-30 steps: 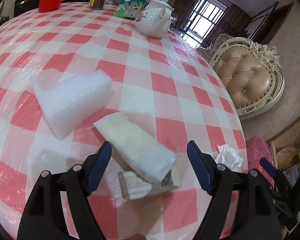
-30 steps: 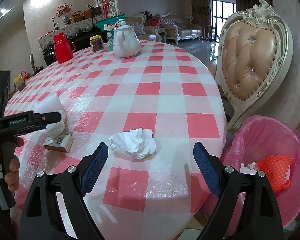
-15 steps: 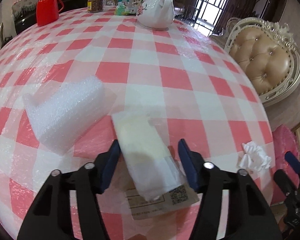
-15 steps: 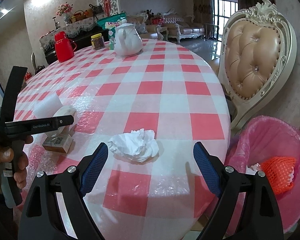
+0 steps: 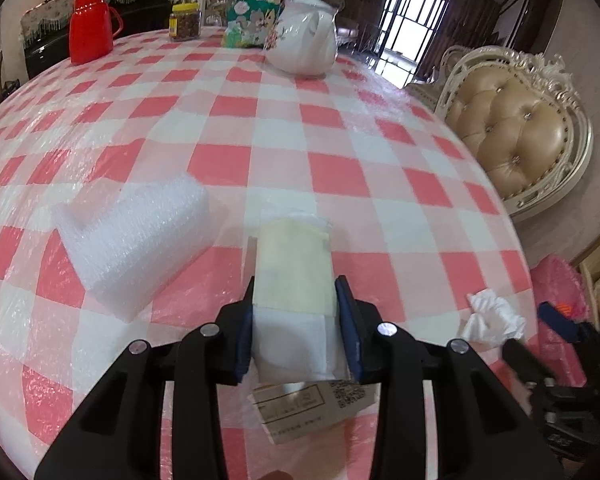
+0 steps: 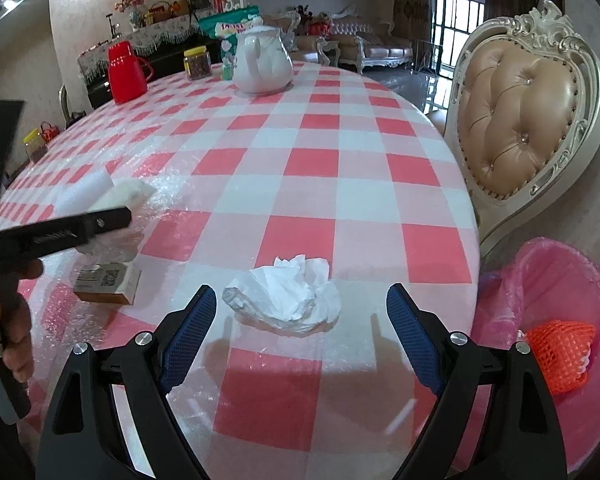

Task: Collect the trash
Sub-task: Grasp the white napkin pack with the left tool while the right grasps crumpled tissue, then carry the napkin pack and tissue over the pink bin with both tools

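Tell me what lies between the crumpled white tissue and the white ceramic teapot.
Only bare red-checked tablecloth between crumpled white tissue and white ceramic teapot, in the right wrist view.

Left gripper [image 5: 295, 312]: jaws drawn in, blue pads pressed against both sides of the white packet [image 5: 294, 276]; fingers level, pointing across the table.
Left gripper, seen from the right wrist view: black body [image 6: 60, 230] side-on at the left edge, held low over the table.
Left hand [image 6: 8, 320]: wrapped around the handle, fingers curled.
Right gripper [image 6: 300, 312]: jaws spread wide, nothing between the pads; held low at the near table edge.
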The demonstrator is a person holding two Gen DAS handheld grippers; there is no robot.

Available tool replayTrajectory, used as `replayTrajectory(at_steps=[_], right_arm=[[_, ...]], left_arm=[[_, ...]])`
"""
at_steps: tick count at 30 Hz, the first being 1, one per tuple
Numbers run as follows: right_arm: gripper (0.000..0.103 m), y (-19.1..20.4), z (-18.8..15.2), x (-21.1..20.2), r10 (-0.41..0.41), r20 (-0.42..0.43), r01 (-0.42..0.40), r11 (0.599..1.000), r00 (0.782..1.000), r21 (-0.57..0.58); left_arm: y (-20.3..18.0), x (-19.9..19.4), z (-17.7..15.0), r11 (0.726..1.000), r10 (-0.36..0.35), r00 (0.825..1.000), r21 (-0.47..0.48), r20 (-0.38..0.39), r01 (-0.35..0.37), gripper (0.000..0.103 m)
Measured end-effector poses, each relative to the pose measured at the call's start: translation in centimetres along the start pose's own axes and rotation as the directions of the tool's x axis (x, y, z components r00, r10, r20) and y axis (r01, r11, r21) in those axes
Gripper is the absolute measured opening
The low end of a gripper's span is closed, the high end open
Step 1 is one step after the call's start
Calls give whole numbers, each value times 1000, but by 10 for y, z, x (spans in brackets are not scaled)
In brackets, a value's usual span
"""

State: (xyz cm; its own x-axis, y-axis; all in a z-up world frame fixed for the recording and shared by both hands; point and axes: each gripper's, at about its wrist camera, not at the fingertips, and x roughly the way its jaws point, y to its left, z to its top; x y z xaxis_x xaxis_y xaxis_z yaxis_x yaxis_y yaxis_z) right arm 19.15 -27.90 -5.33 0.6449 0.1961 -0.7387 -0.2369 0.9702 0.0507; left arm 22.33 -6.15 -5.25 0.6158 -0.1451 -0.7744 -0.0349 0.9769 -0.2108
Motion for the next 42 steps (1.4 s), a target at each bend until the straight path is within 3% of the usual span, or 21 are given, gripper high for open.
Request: replayTrajectory(at_steps=[5, 12, 16, 22, 42], right_arm=[[69, 7, 5, 12, -4, -33, 4, 1000, 999, -19], [43, 13, 5, 22, 14, -69, -17, 999, 998, -31], [35, 12, 4, 18, 24, -64, -25, 999, 998, -27], [30, 11, 0, 10, 39, -55, -41, 999, 998, -28], [30, -24, -2, -41, 8, 49, -10, 1000, 999, 29]], left_arm=[[-1, -9, 1, 1000, -28, 999, -8, 23, 29, 36], [-1, -17, 2, 999, -46, 998, -16, 43, 47, 36], [-3, -18, 1, 999, -52, 998, -11, 44, 53, 36], [-6, -19, 1, 998, -57, 997, -1, 48, 58, 36], [-38, -41, -3, 993, -104, 992, 65, 78, 99, 36]])
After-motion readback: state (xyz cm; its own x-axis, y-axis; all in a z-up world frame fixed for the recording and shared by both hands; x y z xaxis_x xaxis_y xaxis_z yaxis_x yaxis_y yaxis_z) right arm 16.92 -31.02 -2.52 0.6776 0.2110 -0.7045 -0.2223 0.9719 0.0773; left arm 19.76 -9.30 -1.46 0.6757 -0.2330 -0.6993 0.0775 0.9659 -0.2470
